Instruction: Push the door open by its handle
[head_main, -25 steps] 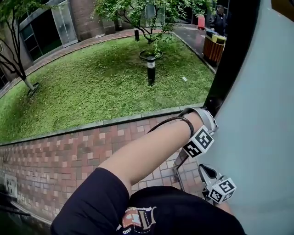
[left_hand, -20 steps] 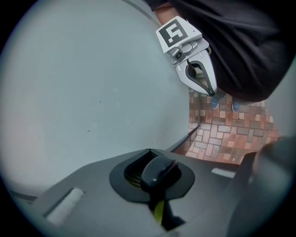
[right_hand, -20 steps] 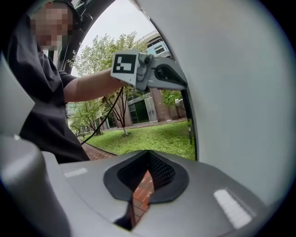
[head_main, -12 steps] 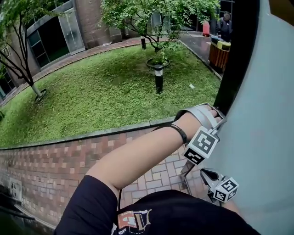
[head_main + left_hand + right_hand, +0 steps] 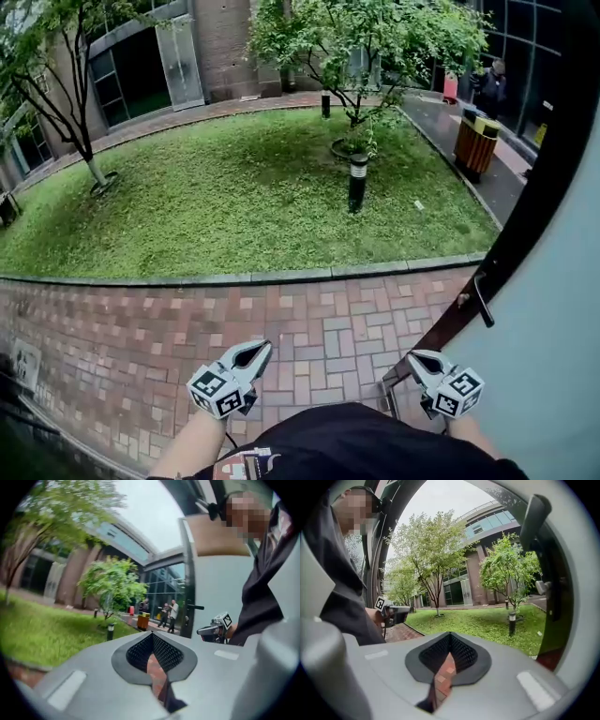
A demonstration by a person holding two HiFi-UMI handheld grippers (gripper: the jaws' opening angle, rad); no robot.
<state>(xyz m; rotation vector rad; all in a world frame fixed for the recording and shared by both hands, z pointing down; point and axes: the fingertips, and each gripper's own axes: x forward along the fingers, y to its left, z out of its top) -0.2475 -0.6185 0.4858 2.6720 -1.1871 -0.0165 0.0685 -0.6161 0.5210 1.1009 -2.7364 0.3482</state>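
You hold two claws low in the head view, your left claw (image 5: 261,348) and your right claw (image 5: 415,357), each carrying one cube with square markers. The left claw's jaws have just been closing and now meet with nothing between them. The right claw's jaws are together too and grip nothing; only the red-brick paving (image 5: 141,337) shows through each slit.

One pale grey door with a dark frame (image 5: 553,375) stands at your right, cut off by the picture's edge. Its single dark lever handle (image 5: 483,302) sits above and to the right of the right claw — apart from both claws.

The head view also shows one green lawn (image 5: 216,197), two leafy trees (image 5: 375,37), one black-and-white bollard lamp (image 5: 356,183), one brown bin with a yellow top (image 5: 476,145) and one distant person (image 5: 489,89). The coloured patch on your dark shirt (image 5: 248,464) is too blurred to read.
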